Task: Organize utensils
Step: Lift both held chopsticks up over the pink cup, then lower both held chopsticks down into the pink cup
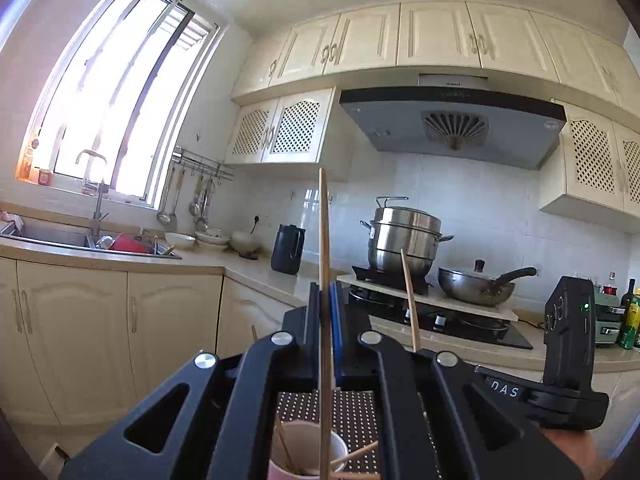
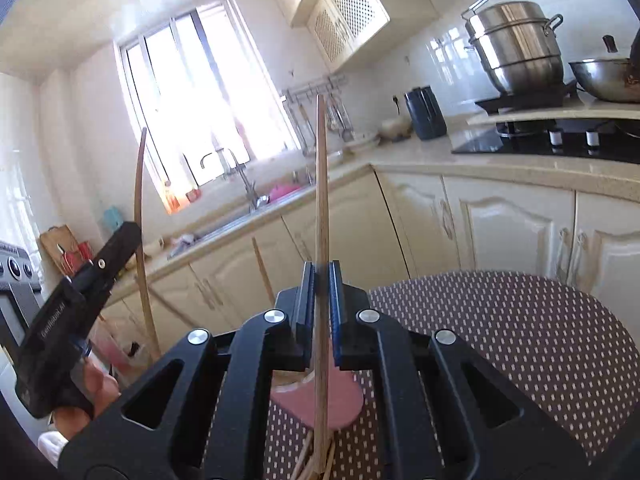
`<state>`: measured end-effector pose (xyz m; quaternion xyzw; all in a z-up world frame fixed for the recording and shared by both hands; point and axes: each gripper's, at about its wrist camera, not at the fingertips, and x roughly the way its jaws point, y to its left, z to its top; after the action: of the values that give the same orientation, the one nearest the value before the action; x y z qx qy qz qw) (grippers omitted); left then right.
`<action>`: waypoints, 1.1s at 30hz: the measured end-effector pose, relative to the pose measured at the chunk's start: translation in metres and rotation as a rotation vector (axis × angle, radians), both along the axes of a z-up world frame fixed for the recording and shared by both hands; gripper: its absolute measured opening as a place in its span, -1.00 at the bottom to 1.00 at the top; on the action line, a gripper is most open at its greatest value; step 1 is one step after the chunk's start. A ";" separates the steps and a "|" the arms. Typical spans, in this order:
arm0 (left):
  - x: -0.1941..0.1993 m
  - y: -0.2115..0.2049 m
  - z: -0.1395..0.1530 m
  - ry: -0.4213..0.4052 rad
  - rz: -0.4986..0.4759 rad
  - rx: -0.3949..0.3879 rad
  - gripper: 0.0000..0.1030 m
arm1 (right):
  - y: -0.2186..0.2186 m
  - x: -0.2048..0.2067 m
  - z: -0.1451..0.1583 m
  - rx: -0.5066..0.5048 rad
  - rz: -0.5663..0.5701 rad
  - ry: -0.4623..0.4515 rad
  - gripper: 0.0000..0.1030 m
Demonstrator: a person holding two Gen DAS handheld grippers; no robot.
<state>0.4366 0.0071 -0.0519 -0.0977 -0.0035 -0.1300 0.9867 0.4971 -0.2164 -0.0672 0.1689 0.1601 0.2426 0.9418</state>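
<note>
In the left wrist view my left gripper (image 1: 326,294) is shut on a wooden chopstick (image 1: 324,220) that stands upright. Below it a pink cup (image 1: 308,446) with several chopsticks sits on a brown dotted tablecloth (image 1: 360,408). The right gripper's body (image 1: 568,340) shows at the right, tips hidden; a second chopstick (image 1: 410,300) rises beside it. In the right wrist view my right gripper (image 2: 322,276) is shut on an upright chopstick (image 2: 321,180) over the pink cup (image 2: 340,404). At the left, the left gripper (image 2: 134,236) holds its chopstick (image 2: 139,184), a hand (image 2: 92,392) behind it.
A cream counter runs along the wall with a sink and tap (image 1: 94,216), a dark kettle (image 1: 288,248), a steel steamer pot (image 1: 404,240) and a wok (image 1: 476,286) on the stove. Bottles (image 1: 632,316) stand at the far right. The round table's edge (image 2: 592,308) faces the cabinets.
</note>
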 end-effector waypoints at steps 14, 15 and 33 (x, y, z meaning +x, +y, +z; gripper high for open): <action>0.036 -0.020 -0.019 -0.159 0.087 0.056 -0.90 | 0.007 0.051 -0.005 0.088 0.070 -0.119 -0.86; 0.038 -0.020 -0.020 -0.165 0.092 0.052 -0.90 | 0.007 0.054 -0.006 0.105 0.080 -0.117 -0.86; 0.052 -0.009 -0.030 -0.113 0.052 0.019 -0.90 | 0.030 0.049 -0.023 0.037 0.208 -0.143 -0.86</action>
<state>0.4885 -0.0018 -0.0815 -0.0808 -0.0605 -0.1098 0.9888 0.5465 -0.1863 -0.0902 0.1508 0.1047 0.3534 0.9173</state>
